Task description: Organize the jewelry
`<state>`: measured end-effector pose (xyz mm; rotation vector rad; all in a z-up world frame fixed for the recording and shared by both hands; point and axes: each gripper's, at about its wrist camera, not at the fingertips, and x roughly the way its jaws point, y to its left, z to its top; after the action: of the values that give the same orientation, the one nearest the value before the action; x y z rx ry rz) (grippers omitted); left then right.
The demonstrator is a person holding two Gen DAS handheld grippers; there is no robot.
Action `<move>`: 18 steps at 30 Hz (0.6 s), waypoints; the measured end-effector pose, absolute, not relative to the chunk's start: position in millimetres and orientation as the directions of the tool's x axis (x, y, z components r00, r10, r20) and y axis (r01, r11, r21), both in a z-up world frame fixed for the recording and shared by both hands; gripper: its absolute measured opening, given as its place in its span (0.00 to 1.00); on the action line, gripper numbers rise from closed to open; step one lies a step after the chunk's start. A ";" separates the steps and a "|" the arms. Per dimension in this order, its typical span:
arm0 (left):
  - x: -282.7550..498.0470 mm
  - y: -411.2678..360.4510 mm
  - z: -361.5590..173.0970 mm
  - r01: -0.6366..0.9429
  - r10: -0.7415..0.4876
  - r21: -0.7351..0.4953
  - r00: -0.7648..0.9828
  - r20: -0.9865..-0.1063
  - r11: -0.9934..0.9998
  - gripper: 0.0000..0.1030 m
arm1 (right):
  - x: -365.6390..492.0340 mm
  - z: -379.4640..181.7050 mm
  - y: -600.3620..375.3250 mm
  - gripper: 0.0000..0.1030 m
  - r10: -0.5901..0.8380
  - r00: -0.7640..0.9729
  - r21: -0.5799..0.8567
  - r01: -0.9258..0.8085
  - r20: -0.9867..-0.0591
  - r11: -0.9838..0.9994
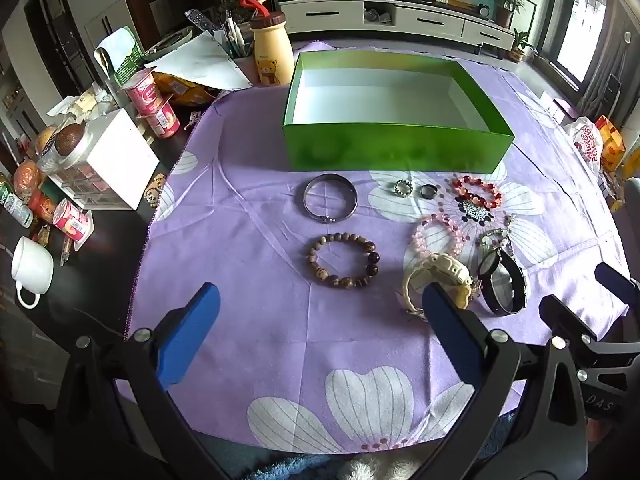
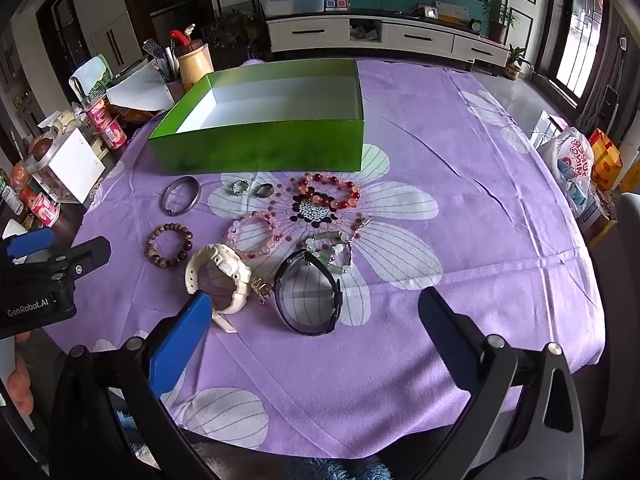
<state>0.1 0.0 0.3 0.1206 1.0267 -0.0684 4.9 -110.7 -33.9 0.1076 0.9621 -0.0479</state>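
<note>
Blue-padded left gripper (image 1: 320, 328) and right gripper (image 2: 316, 336) both spread wide, empty. Jewelry packed tight at 12 o'clock: white watch (image 2: 218, 276) touching black watch (image 2: 310, 292), beaded bracelets beyond, empty green box (image 2: 280, 152) farthest. Risk: snagging neighbours, dragging purple cloth (image 2: 440, 240).

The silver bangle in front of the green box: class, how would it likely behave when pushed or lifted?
The silver bangle looks like rigid metal, so it probably keeps its shape. Lying flat on the purple cloth, it should slide rather than roll. Its smooth, shiny rim may slip.
</note>
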 end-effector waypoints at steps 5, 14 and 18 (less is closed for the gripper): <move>1.0 0.2 4.4 0.121 -0.012 0.059 0.514 -0.858 0.991 0.98 | 4.3 -35.5 -110.4 0.99 0.001 0.566 0.063 0.089 -0.824 0.994; -1.3 -0.9 -1.4 0.145 -0.030 0.053 0.515 -0.857 0.988 0.98 | 7.7 -30.9 -107.0 0.99 -0.010 0.564 0.054 0.097 -0.825 0.994; -0.7 -2.3 -3.4 0.150 -0.034 0.049 0.509 -0.860 0.987 0.98 | 6.9 -32.0 -109.1 0.99 -0.011 0.566 0.055 0.098 -0.824 0.994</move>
<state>-0.7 -2.3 -3.4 0.1232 1.0320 -0.1117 6.9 -109.1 -32.0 0.0982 0.9671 -0.0640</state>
